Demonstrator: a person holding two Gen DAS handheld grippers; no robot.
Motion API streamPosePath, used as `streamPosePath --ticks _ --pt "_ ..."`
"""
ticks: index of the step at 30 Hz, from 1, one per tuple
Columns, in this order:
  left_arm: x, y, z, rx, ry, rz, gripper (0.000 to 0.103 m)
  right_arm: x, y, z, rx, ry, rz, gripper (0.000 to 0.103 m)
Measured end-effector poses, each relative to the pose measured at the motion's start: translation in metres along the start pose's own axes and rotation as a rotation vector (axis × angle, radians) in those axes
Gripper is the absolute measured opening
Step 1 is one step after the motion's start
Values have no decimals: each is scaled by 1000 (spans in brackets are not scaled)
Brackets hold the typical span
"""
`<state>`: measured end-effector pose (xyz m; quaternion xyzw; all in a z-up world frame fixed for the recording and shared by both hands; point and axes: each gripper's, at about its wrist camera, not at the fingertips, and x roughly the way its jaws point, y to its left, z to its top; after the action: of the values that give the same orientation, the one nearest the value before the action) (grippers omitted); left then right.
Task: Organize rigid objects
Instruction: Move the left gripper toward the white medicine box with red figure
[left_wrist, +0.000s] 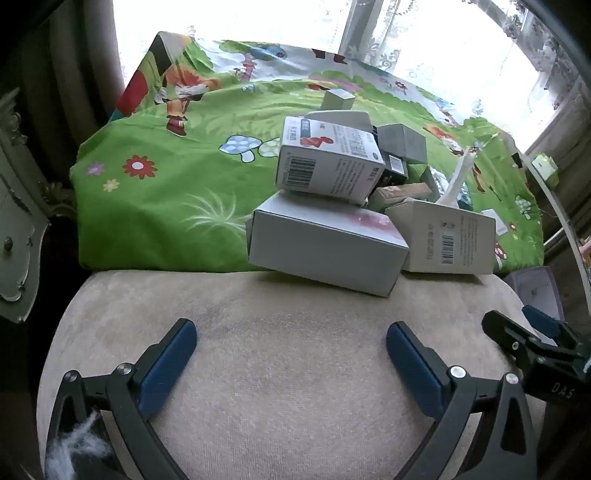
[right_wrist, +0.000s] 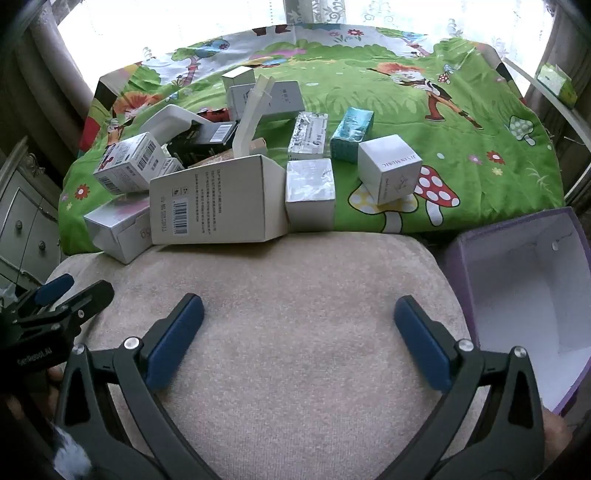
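both tools (left_wrist: 291, 341) (right_wrist: 299, 315) gape, empty.

Near edge: cushion (right_wrist: 295, 332), under both gripper views. Behind it, bed sheet (right_wrist: 480, 166) with boxes. Left on sheet: heap of boxes (right_wrist: 177, 158), one barcode box (left_wrist: 328, 158) atop a flat box (left_wrist: 325, 240), large box (right_wrist: 218, 199) just right of them, overhanging the cushion. Right of large box: foil box (right_wrist: 310, 192), then cube box (right_wrist: 389, 171) further right, apart. Behind those: two small boxes (right_wrist: 332, 134) side by side. Right of cushion: open bin (right_wrist: 524, 288).
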<state>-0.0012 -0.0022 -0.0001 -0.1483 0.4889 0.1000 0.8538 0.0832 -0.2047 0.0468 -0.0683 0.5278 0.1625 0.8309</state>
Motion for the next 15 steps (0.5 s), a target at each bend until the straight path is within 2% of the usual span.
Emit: streamPosePath --ticks 9,15 --pt "-3 -3 0 19 -11 23 103 0 -1 -1 -1 -1 -1 103" --pt "-15 -2 1 15 -73 -5 103 0 -1 -1 1 0 -1 103"
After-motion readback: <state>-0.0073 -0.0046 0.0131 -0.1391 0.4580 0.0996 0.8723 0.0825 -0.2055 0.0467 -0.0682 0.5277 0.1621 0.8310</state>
